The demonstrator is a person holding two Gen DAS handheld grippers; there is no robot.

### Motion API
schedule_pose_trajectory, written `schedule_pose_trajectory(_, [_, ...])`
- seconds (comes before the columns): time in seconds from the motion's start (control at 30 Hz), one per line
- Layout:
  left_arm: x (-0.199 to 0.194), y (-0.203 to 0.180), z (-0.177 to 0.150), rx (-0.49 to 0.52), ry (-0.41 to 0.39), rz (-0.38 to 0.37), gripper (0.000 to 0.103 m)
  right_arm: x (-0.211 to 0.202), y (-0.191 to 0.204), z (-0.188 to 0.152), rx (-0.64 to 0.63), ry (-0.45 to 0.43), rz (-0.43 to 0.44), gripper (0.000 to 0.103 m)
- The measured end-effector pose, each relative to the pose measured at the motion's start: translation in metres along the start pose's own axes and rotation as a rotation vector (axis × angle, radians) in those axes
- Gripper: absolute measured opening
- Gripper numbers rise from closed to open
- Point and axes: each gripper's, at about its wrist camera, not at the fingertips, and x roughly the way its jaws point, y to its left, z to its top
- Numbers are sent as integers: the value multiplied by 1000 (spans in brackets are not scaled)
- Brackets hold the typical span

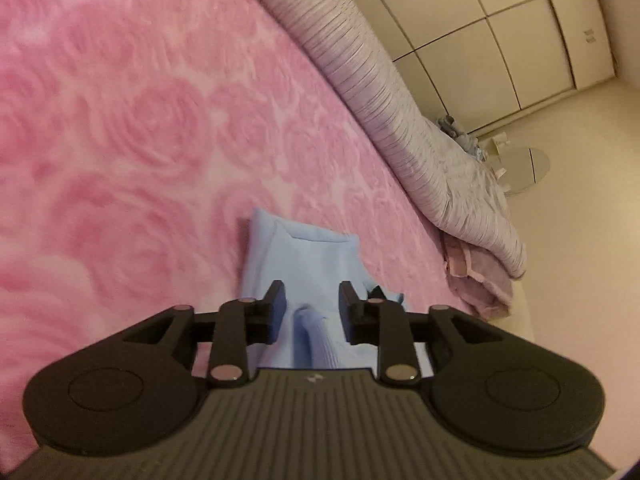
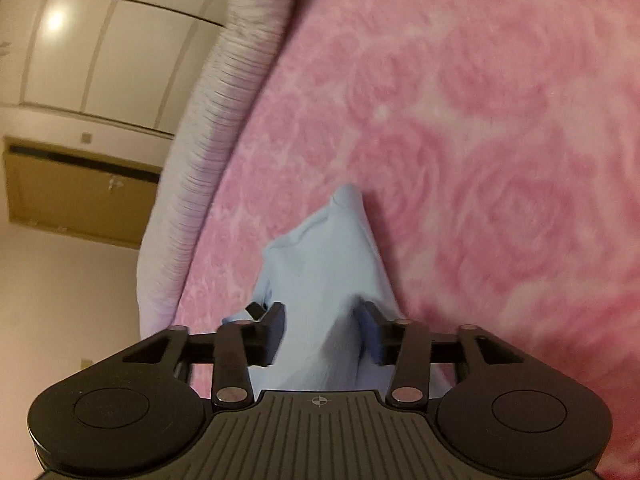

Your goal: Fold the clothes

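Pink rose-patterned blanket (image 1: pixel 140 128) covers the bed, and a light blue garment (image 1: pixel 308 256) lies on it near a striped grey duvet (image 1: pixel 400 120). Left claw (image 1: pixel 311 304) and right claw (image 2: pixel 322 326) both stand open over the cloth, their pads not pressing it.

We saw a bed (image 1: pixel 120 120) under a pink rose-patterned blanket (image 2: pixel 500 140), a light blue garment (image 1: pixel 304 256) lying on it, and a striped grey duvet (image 1: pixel 360 64) rolled along one edge.
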Motion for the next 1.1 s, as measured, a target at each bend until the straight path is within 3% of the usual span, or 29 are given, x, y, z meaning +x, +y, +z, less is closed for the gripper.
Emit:
schedule_pose_trajectory(0.07, [-15,-4,-6,84,-3,28,23,-17,2,-4,-92,-18,-26,56])
schedule_pose_trajectory(0.17, [-26,-21,-21,262,26,95,23,-36,17,-24,-331,-47,-74,56])
schedule_pose_trajectory(0.27, [-30,-39,-42,464,39,116,23,-48,35,-49,-581,-66,-116,56])
schedule_pose_trajectory(0.4, [-20,-53,-58,648,57,143,26,-30,54,-88,-975,-36,-272,56])
schedule_pose_trajectory(0.57, [5,-64,-71,837,134,215,28,5,49,-122,-1280,33,-414,56])
schedule_pose_trajectory(0.67, [29,-66,-69,901,173,253,27,30,46,-115,-1312,36,-423,56])
schedule_pose_trajectory(0.73, [39,-66,-56,835,155,217,27,43,51,-96,-1256,1,-399,56])
schedule_pose_trajectory(0.8, [48,-64,-39,736,129,193,27,48,56,-65,-1090,-51,-357,56])
schedule_pose_trajectory(0.9, [56,-53,-20,607,111,217,30,57,50,-29,-869,-67,-332,56])
schedule_pose_trajectory(1.0, [53,-41,-16,543,98,235,26,63,47,-22,-848,-59,-410,56])
schedule_pose_trajectory(1.1, [45,-35,-15,506,103,194,28,53,38,-23,-832,-33,-336,56])
